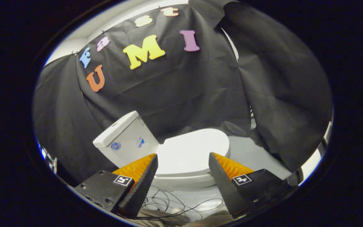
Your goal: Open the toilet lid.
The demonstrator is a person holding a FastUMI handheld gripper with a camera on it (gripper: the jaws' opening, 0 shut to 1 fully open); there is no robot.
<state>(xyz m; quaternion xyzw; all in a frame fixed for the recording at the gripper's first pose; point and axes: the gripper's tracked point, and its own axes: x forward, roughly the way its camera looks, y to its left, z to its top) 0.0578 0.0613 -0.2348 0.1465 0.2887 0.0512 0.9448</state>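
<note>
- Gripper: fingers spread wide, holding nothing, aimed at the toilet; judged an approach stance.
- Lid: down flat on the bowl, beyond and between the fingertips, untouched.
- Tank: behind the lid, against the cloth wall; two small stickers, unreadable.
- Thin cables lie loose on the floor below.

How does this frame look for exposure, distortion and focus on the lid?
Gripper view: the closed toilet lid is bright, nearly washed out; fisheye distortion bends the tank; the open gripper sits short of the lid, its fingers sharp; the floor shows soft glare.
</note>
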